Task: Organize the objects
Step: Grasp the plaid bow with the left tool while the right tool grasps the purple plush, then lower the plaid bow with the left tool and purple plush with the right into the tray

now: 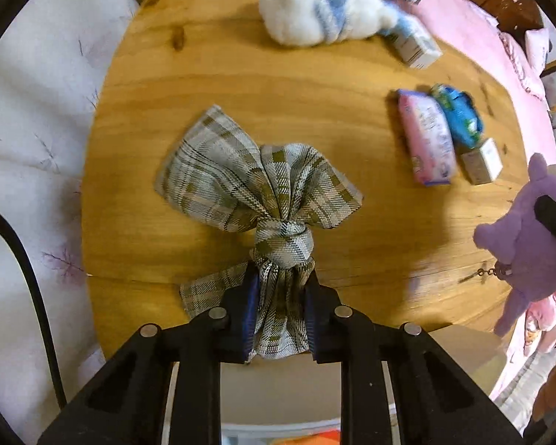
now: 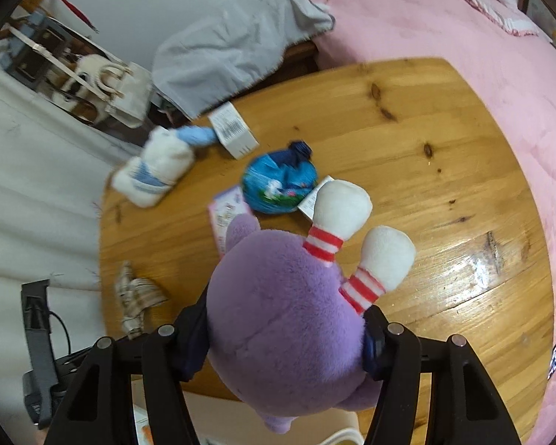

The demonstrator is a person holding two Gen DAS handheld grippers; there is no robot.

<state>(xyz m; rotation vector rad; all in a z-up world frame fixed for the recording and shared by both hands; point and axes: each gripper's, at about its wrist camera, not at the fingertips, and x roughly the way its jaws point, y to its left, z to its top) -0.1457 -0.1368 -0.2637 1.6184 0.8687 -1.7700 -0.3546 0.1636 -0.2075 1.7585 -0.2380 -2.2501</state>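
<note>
Bare wooden tabletop (image 2: 444, 170) toward the pink bed (image 2: 463, 37), open passage there, far left side crowded by white plush (image 2: 155, 174), white carton (image 2: 233, 131), blue pouch (image 2: 278, 185), pink packet (image 1: 426, 137), knotted plaid cloth (image 1: 255, 178) mid-table.

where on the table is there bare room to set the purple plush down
The widest bare wood is the table's side along the pink bed, beyond the purple plush. A smaller patch lies between the plaid cloth and the white plush. It's crowded around the blue pouch and pink packet.
</note>
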